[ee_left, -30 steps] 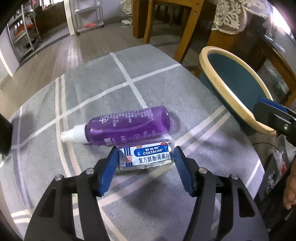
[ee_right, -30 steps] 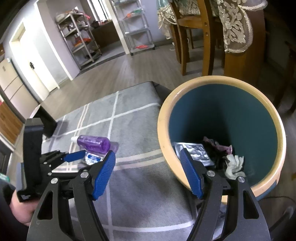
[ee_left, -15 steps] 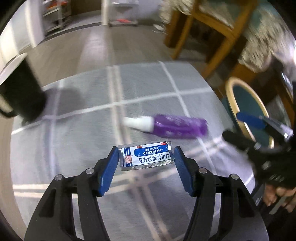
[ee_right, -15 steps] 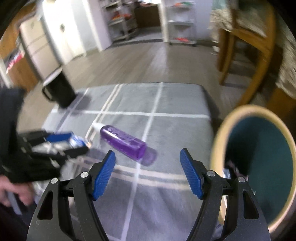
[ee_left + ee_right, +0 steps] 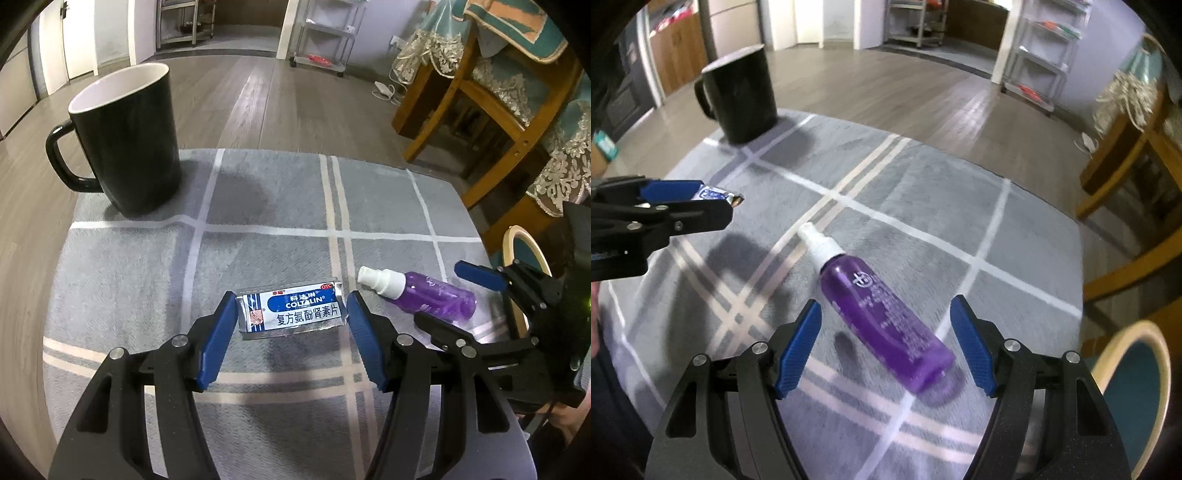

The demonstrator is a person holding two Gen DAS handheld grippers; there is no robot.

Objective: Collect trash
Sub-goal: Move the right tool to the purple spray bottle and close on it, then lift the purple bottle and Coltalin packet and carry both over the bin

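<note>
Purple plastic fills my right-hand view: the spray bottle [image 5: 882, 325] lies on its side on the grey checked cloth [image 5: 960, 229], white nozzle pointing away from me. My right gripper [image 5: 886, 345] hangs just over it with its blue pads spread wide on either side of the body, touching nothing that I can make out. So that one is lined up, not yet grabbed.

Over on my left, the left gripper [image 5: 291, 314] is pinching the foil pill packet [image 5: 293, 311] by its two short ends, blue-and-white label up, and the packet looks lifted clear of the cloth, judging by the shadow beneath it. From the right wrist I can see that same packet poking out between the left pads.

Where does that leave the job? The bin [image 5: 1134, 391], cream rim and teal inside, sits off the right edge of the table, low in the corner of both views; what it holds I cannot see from here. The packet is in hand but not in the bin. The bottle is still on the table. The black mug [image 5: 129, 140] stands at the far corner, upright, and I judge it no trash.

Two drops left, then: packet into the bin, bottle picked up and following it.
</note>
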